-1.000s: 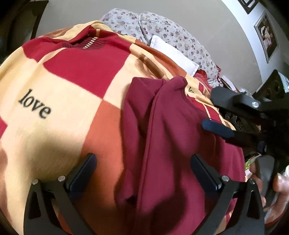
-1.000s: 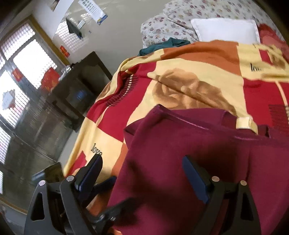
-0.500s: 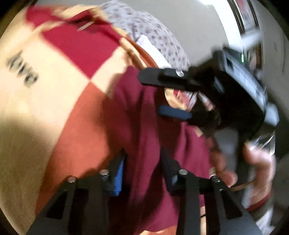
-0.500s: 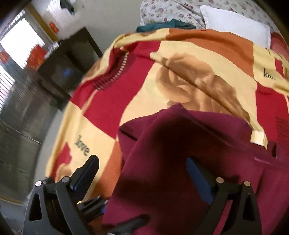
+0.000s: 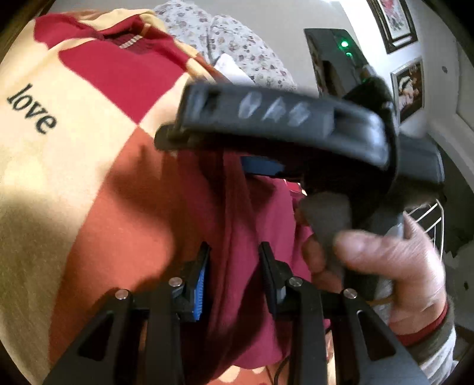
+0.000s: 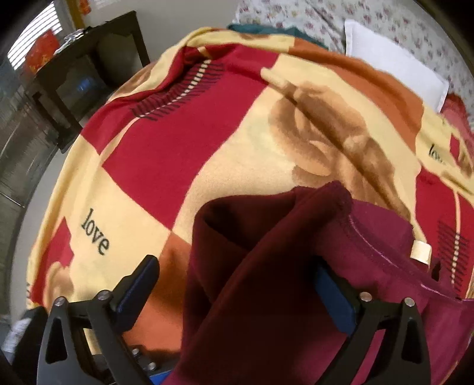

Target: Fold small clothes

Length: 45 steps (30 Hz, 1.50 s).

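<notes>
A maroon garment lies on a checked red, cream and orange blanket. In the left wrist view my left gripper is shut on a bunched fold of the garment near its edge. My right gripper is open, its fingers standing either side of a raised fold of the garment. In the left wrist view the right gripper's body crosses just above the cloth, held by a hand. A cream label shows at the garment's neckline.
A white pillow and floral bedding lie at the head of the bed. A dark cabinet stands left of the bed. Framed pictures hang on the wall.
My left gripper has closed on the garment's fold; it was wide open a second ago. The right gripper moved in over the garment, close in front of the left camera, and the fold has risen.
</notes>
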### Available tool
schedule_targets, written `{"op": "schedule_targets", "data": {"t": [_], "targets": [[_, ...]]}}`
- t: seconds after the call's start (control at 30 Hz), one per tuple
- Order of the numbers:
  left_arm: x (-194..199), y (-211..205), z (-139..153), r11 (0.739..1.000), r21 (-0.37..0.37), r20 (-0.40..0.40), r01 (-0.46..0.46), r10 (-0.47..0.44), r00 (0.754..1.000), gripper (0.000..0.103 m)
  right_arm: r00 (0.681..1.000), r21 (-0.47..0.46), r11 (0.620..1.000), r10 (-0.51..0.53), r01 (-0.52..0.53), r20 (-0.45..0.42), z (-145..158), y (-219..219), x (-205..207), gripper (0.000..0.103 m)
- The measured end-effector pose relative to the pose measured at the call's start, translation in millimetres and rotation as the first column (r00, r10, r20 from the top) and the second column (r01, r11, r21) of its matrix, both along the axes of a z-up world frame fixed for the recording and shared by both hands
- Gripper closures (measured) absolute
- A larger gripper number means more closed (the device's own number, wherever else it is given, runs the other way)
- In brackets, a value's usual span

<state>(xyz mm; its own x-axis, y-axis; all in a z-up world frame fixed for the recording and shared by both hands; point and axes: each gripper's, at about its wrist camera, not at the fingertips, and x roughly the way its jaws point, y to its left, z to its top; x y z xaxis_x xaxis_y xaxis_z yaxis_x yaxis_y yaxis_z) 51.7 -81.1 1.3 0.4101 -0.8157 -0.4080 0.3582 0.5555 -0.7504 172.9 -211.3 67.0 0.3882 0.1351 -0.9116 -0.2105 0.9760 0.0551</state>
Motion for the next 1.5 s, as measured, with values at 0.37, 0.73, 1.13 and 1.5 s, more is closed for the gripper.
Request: {"op": "schedule_targets", "data": {"t": [0.37,0.73,1.13,1.5], "targets": [[-33.2,-39.3,50.8,0.993,0.07,0.116,0.099,-0.107,0.988,0.072,0.993,0.263,0.964,-0.008,-0.023,0.117,42.8,-79.4,-52.1,0.078],[-68.1,-169.1,91.1,0.939,0.148,0.139,0.31,-0.33,0.934,0.072,0.957,0.466,0.884,-0.17,0.043,0.235,87.4,-221.5,-138.4,0.081],[-85.6,-246.6,71.6,0.871,0.294,0.093,0.394,-0.436,0.895,0.07,0.908,0.615,0.748,-0.401,0.249,0.121,21.7,-349.9,-178.5,0.088],[-116.9,-171.1,92.6,0.843,0.493,0.264,0.216,-0.381,0.886,0.037,0.919,0.636,0.753,-0.354,0.17,0.174,44.7,-311.9,-211.6,0.019]]}}
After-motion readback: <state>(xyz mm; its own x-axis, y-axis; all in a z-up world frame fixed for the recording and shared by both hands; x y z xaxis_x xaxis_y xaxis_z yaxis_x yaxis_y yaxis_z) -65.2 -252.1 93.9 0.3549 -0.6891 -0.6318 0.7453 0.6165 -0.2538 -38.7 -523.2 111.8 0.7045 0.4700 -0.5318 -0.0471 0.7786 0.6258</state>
